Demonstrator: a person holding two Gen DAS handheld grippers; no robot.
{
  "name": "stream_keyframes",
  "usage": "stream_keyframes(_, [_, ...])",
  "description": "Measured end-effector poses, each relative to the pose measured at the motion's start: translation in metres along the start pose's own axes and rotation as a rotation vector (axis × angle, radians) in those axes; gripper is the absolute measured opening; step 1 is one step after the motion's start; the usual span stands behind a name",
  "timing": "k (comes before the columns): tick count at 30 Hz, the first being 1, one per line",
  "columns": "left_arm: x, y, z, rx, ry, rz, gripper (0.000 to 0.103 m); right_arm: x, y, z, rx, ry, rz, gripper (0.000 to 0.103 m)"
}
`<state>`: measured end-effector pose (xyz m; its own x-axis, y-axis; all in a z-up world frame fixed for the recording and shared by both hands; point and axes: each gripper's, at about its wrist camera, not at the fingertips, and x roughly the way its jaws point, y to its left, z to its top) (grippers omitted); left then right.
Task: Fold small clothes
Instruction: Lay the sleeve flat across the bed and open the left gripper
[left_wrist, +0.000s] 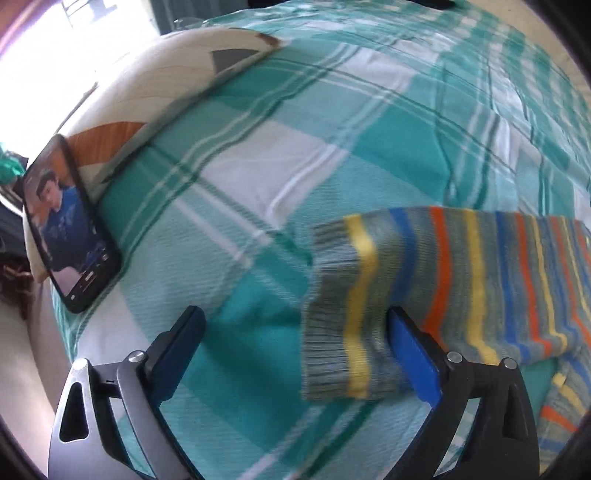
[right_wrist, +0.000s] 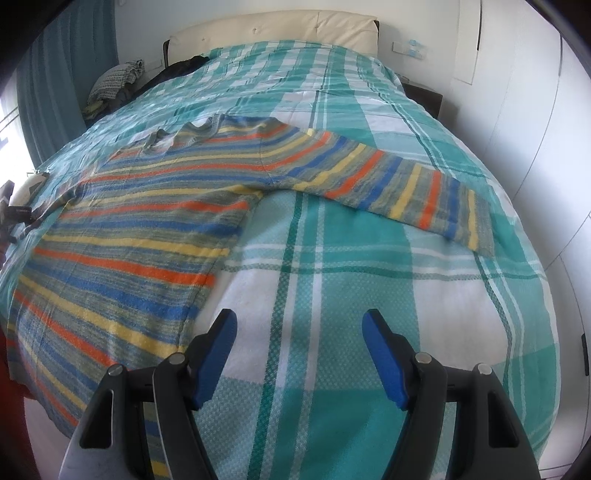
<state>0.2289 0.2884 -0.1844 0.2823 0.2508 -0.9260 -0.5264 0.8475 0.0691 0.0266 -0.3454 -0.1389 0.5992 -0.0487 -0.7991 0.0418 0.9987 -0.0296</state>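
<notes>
A striped sweater (right_wrist: 129, 236) in grey, blue, orange and yellow lies spread on the bed. Its right sleeve (right_wrist: 399, 188) stretches flat toward the bed's right side. In the left wrist view the other sleeve (left_wrist: 424, 284) reaches in from the right, its cuff between the jaws. My left gripper (left_wrist: 295, 328) is open, the cuff draped against its right finger (left_wrist: 413, 358). My right gripper (right_wrist: 299, 332) is open and empty, just right of the sweater's lower hem edge, over bare blanket.
A teal and white plaid blanket (right_wrist: 369, 295) covers the bed. A phone (left_wrist: 70, 225) with a lit screen leans on a patterned pillow (left_wrist: 147, 96) at the left. Dark clothes (right_wrist: 122, 85) are piled by the cream headboard (right_wrist: 295, 26). White cupboards (right_wrist: 535, 110) stand to the right.
</notes>
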Motion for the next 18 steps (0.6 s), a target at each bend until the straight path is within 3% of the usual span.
stream_keyframes(2, [-0.008, 0.014, 0.001, -0.02, 0.0, -0.034, 0.091, 0.002, -0.002, 0.001, 0.011, 0.003, 0.006, 0.07])
stream_keyframes(5, [-0.034, 0.014, -0.006, 0.017, -0.068, -0.109, 0.09, 0.004, -0.005, 0.003, 0.03, 0.001, 0.01, 0.07])
stream_keyframes(10, [-0.074, -0.026, -0.043, 0.163, -0.136, -0.269, 0.092, 0.003, -0.004, 0.002, 0.031, -0.001, -0.003, 0.07])
stream_keyframes(15, [-0.074, -0.074, -0.073, 0.273, -0.095, -0.338, 0.092, 0.002, -0.004, 0.002, 0.026, -0.005, -0.012, 0.07])
stream_keyframes(18, [-0.061, -0.088, -0.088, 0.287, -0.069, -0.327, 0.092, 0.001, -0.005, 0.002, 0.025, -0.009, -0.015, 0.07])
